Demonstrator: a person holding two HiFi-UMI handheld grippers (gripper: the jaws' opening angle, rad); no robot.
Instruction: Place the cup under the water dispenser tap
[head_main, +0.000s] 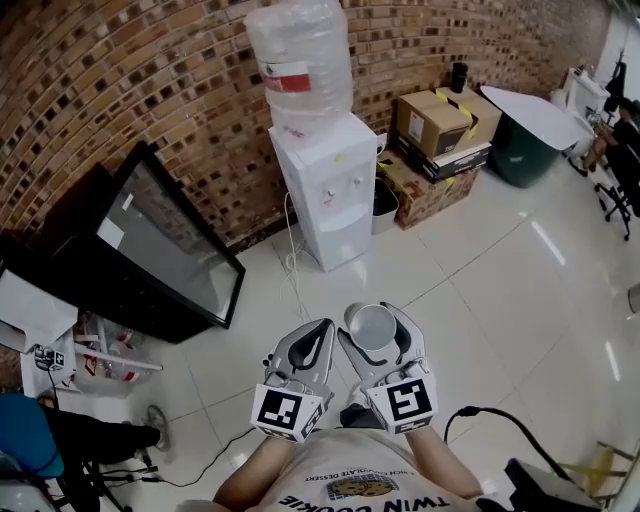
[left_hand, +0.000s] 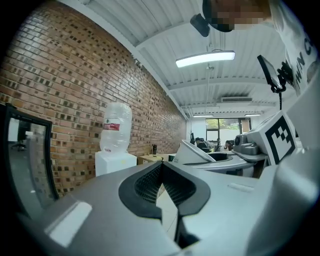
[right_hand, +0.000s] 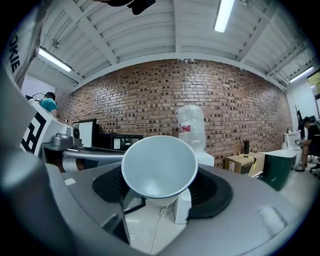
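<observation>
**Holding the cup, well apart from the dispenser**

Head view: the right tool (head_main: 375, 315) is clamped on a pale cup (head_main: 370, 328), one jaw on each side of it, mouth up. Just beside it, the left tool (head_main: 312, 340) has its jaws together and carries nothing. Both hang over the white tiled floor (head_main: 480, 290). The water dispenser (head_main: 330, 195), white with a clear bottle (head_main: 300, 60) on top, stands against the brick wall (head_main: 130, 80), well apart from the cup. Cardboard boxes (head_main: 440, 125) sit to its right, and a black-framed panel (head_main: 165, 250) leans to its left.

Left gripper view: the black pads (left_hand: 150, 182) meet at their tips with nothing between them. The dispenser (left_hand: 115, 162) shows far off by the wall.

Right gripper view: the cup (right_hand: 160, 167) sits gripped between the jaws, its open mouth facing the camera. The bottle (right_hand: 191, 125) rises behind its rim.
</observation>
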